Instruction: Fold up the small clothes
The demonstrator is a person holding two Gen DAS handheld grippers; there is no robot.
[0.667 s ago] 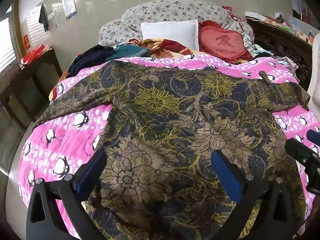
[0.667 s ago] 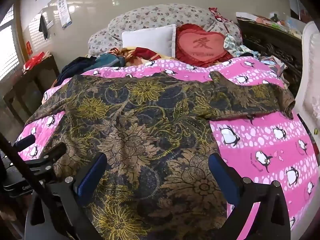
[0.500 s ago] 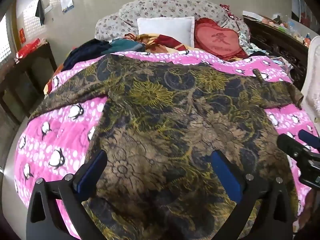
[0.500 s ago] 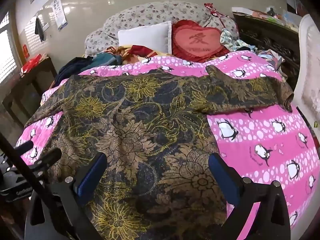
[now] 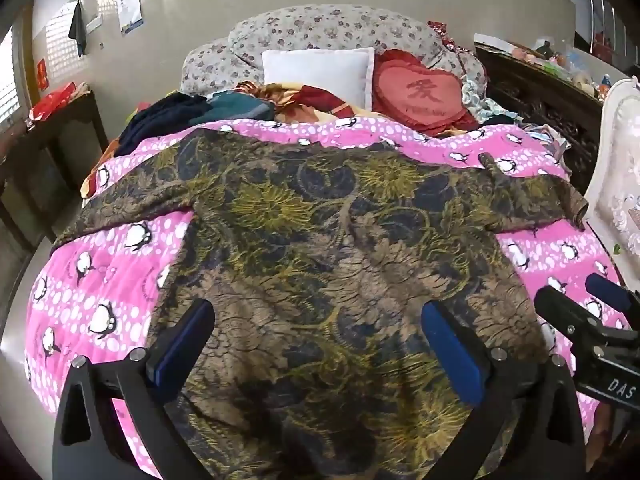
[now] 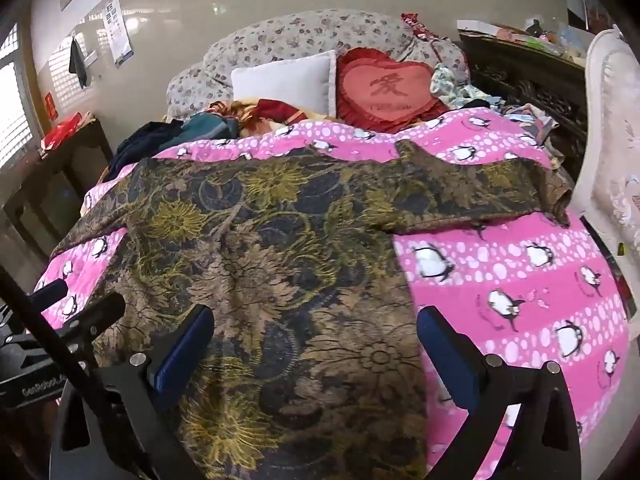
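A dark floral shirt (image 5: 320, 248) in brown, navy and yellow lies spread flat on the pink penguin blanket (image 5: 104, 280), both sleeves stretched sideways. My left gripper (image 5: 318, 340) hovers open over the shirt's lower part, nothing between its blue pads. From the right wrist view the same shirt (image 6: 260, 248) fills the left and middle, and my right gripper (image 6: 314, 340) stands open above its lower right edge, holding nothing. The right gripper (image 5: 588, 320) shows at the right edge of the left wrist view; the left gripper (image 6: 76, 312) shows at the left edge of the right wrist view.
At the bed's head lie a white pillow (image 5: 320, 72), a red heart cushion (image 5: 420, 94), a flowered bolster (image 5: 320, 28) and a heap of dark clothes (image 5: 172, 116). A dark wooden table (image 5: 52, 136) stands left; a carved dark cabinet (image 5: 540, 92) and white chair back (image 5: 620, 176) stand right.
Both views have drawn back and risen slightly, so more of the bed and wall shows. The shirt lies as before and both grippers stay open.
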